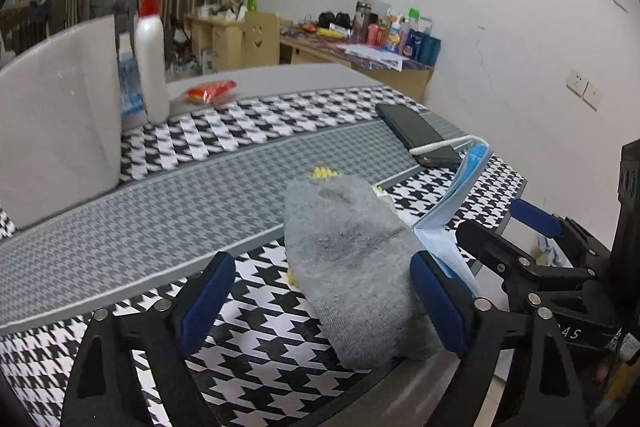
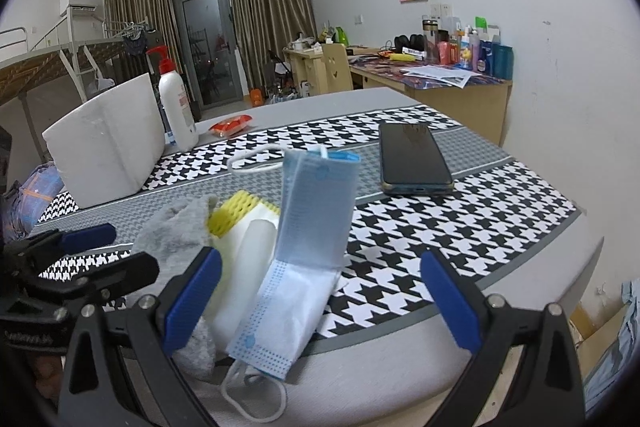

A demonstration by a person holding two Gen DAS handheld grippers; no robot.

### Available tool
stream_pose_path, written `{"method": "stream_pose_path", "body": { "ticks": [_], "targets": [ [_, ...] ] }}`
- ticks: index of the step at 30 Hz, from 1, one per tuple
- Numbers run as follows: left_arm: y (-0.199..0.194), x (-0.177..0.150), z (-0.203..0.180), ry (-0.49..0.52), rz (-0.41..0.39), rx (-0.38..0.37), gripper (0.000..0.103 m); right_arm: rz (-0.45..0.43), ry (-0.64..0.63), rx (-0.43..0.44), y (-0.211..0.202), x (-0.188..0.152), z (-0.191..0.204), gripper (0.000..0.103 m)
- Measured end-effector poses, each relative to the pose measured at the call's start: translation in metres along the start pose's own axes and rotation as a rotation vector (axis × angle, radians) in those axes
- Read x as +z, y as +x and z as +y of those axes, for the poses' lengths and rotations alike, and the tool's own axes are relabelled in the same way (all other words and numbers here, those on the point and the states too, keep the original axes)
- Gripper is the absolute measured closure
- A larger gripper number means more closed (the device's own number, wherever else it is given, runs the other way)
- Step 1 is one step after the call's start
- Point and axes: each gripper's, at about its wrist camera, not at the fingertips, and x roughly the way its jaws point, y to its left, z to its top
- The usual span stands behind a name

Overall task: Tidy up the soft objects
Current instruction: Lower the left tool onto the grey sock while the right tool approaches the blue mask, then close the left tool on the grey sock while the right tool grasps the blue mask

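A grey sock point(image 1: 352, 259) lies on the houndstooth cloth point(image 1: 280, 347) over a yellow sponge point(image 2: 236, 215) and a white foam piece point(image 2: 256, 239). My left gripper point(image 1: 322, 261) is open around the sock: its right pad point(image 1: 440, 303) touches the sock, while the left pad point(image 1: 208, 299) stands apart. A folded blue face mask point(image 2: 312, 227) leans upright against that pile, its ear loops trailing. My right gripper point(image 2: 320, 257) is open around the mask, and neither pad presses on it. Each gripper shows at the edge of the other's view, the right gripper point(image 1: 504, 231) and the left gripper point(image 2: 112, 251).
A dark phone point(image 2: 414, 159) lies at the far right of the cloth. A white foam block point(image 2: 108, 147), a white pump bottle with a red top point(image 2: 178, 115) and a red packet point(image 2: 232, 125) stand at the back left. The table's near edge point(image 2: 360, 367) runs under the grippers.
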Motion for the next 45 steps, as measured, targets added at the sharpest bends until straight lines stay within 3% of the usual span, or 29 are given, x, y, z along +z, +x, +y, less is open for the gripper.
{"method": "stream_pose_path", "body": {
  "ticks": [2, 4, 11, 16, 21, 24, 30, 35, 39, 45],
  "targets": [
    [0.003, 0.0, 0.001, -0.011, 0.014, -0.008, 0.029, 0.003, 0.001, 0.003, 0.002, 0.0, -0.001, 0.002],
    [0.006, 0.0, 0.001, -0.014, 0.027, -0.016, 0.032, 0.005, 0.002, 0.006, 0.005, 0.0, -0.002, 0.002],
    [0.01, -0.001, -0.006, 0.002, 0.037, -0.06, 0.065, 0.024, 0.005, 0.011, 0.013, -0.003, -0.003, 0.002],
    [0.009, -0.001, -0.01, 0.015, 0.032, -0.084, 0.083, 0.037, 0.015, 0.014, 0.018, -0.001, -0.004, 0.002],
    [0.007, -0.001, -0.01, 0.022, 0.024, -0.096, 0.088, 0.052, 0.033, 0.038, 0.024, 0.001, -0.006, 0.002],
    [0.006, -0.002, -0.009, 0.028, 0.023, -0.101, 0.088, 0.071, 0.045, 0.056, 0.029, 0.001, -0.007, 0.008],
    [0.004, -0.003, -0.013, 0.06, 0.014, -0.1, 0.089, 0.118, 0.079, 0.073, 0.041, 0.002, -0.009, 0.023],
    [0.004, -0.003, -0.015, 0.086, 0.003, -0.11, 0.09, 0.162, 0.081, 0.104, 0.046, 0.001, -0.009, 0.051],
    [0.006, -0.002, -0.016, 0.094, 0.007, -0.116, 0.09, 0.172, 0.091, 0.107, 0.047, -0.001, -0.011, 0.056],
    [0.003, -0.001, -0.014, 0.091, -0.005, -0.13, 0.091, 0.156, 0.079, 0.11, 0.038, 0.001, -0.009, 0.074]
  ]
}}
